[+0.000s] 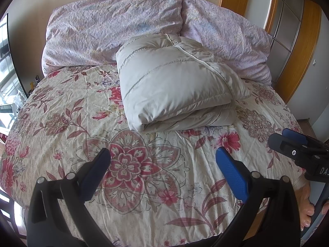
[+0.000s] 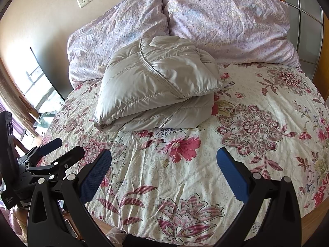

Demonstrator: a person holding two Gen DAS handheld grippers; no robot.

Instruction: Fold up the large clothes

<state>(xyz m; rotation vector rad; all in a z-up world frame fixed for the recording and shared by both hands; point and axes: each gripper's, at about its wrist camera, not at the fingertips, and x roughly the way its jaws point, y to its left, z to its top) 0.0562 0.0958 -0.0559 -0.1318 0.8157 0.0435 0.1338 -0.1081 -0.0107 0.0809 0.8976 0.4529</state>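
Both my grippers, left gripper (image 1: 162, 164) and right gripper (image 2: 164, 164), hover low over the floral bedsheet (image 1: 144, 195) with jaws spread wide, nothing held. Fold looks basically done to me: grey puffer jacket (image 1: 174, 84) sits as a compact stacked bundle mid-bed, just in front of the two lilac pillows (image 1: 107, 26), well apart from my fingers. Quilted, puffy, zipper edge running diagonally on top, upper layer slightly skewed; maybe a final tidy left.
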